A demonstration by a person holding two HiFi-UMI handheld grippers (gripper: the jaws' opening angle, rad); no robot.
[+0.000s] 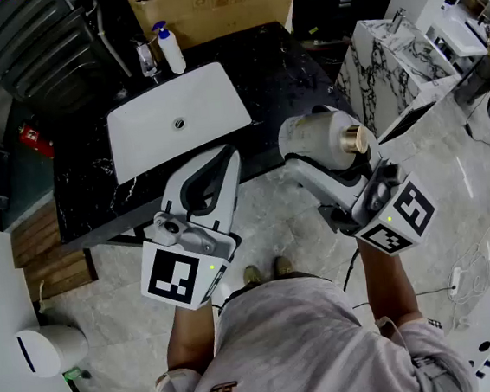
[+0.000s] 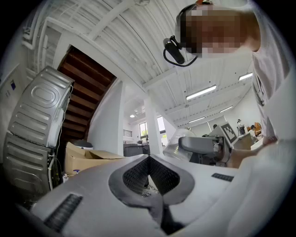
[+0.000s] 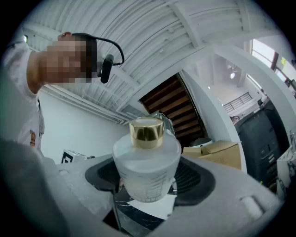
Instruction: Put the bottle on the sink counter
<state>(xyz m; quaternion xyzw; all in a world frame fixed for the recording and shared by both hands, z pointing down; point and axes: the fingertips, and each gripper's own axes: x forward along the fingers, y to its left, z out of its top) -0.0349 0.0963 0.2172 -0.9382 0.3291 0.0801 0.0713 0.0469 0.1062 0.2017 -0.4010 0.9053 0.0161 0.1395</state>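
Note:
A frosted bottle (image 1: 315, 133) with a gold cap lies tilted in my right gripper (image 1: 308, 154), above the floor just off the right front edge of the black sink counter (image 1: 275, 66). In the right gripper view the bottle (image 3: 147, 157) fills the gap, and the right gripper (image 3: 148, 178) is shut on its body with a pad on each side. My left gripper (image 1: 223, 156) hovers over the counter's front edge below the white sink (image 1: 218, 106). Its jaws meet at the tip with nothing between them (image 2: 149, 159).
A faucet (image 1: 145, 58) and a blue-pump soap bottle (image 1: 169, 49) stand behind the sink. A cardboard box (image 1: 216, 2) lies beyond the counter. A white marble-patterned cabinet (image 1: 389, 71) stands to the right, and wooden slats (image 1: 51, 255) lie on the floor at left.

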